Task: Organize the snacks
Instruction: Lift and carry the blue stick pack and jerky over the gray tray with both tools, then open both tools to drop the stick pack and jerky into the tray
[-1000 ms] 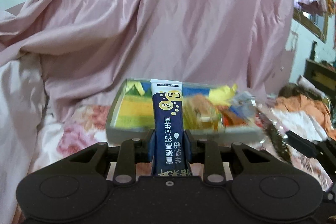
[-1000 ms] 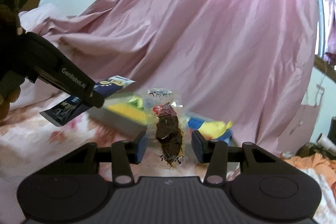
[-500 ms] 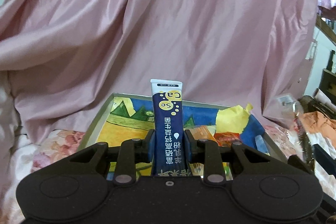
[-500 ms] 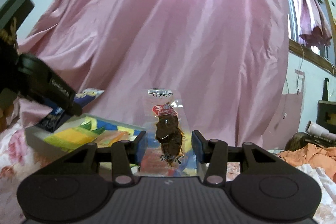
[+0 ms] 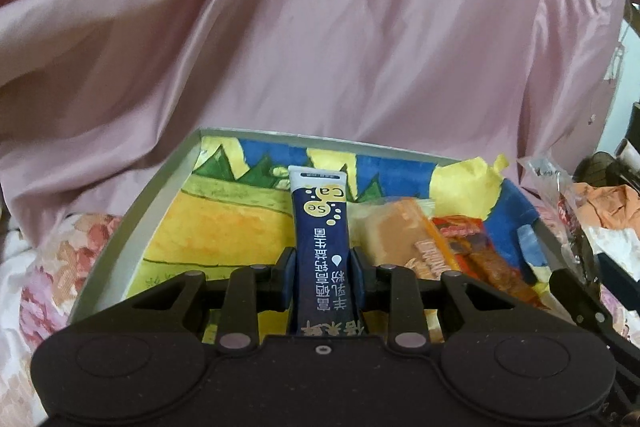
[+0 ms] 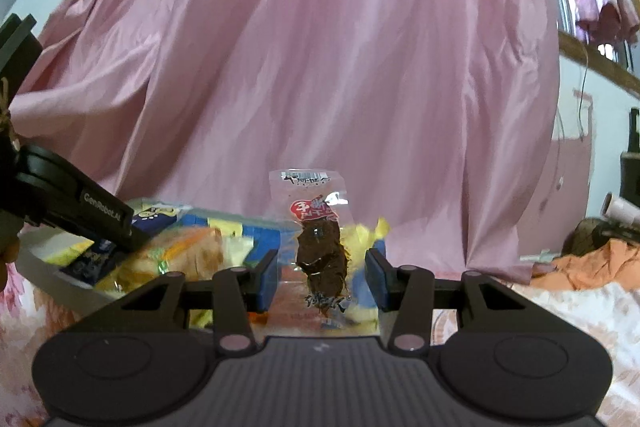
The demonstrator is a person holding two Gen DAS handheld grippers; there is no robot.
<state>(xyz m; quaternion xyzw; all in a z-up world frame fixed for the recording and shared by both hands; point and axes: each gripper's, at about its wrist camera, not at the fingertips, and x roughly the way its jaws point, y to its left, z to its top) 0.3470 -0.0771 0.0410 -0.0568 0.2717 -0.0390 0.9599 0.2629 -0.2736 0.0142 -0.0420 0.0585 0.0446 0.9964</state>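
A: Where is the sachet (image 5: 322,239)?
B: Clamped upright between the left gripper's (image 5: 322,277) blue pads, its top over the tray (image 5: 120,251), above the tray's painted floor. The jaws stand nearly closed, pressing both long edges of the dark blue stick.

A: And the other snack?
B: The right gripper (image 6: 322,277) grips a clear packet (image 6: 318,239) with a dark brown piece inside and a red label. The pads sit wider apart than the left ones, catching the film at its side edges, so it is grasping the packet.

A: What lies in the tray?
B: An orange wrapper (image 5: 404,239), a red one (image 5: 476,255) beside it, and crumpled yellow paper (image 5: 468,191) toward the far right corner.

A: And around it?
B: The tray rests on a floral bed cover (image 5: 60,267), with a pink sheet (image 5: 320,27) draped behind.
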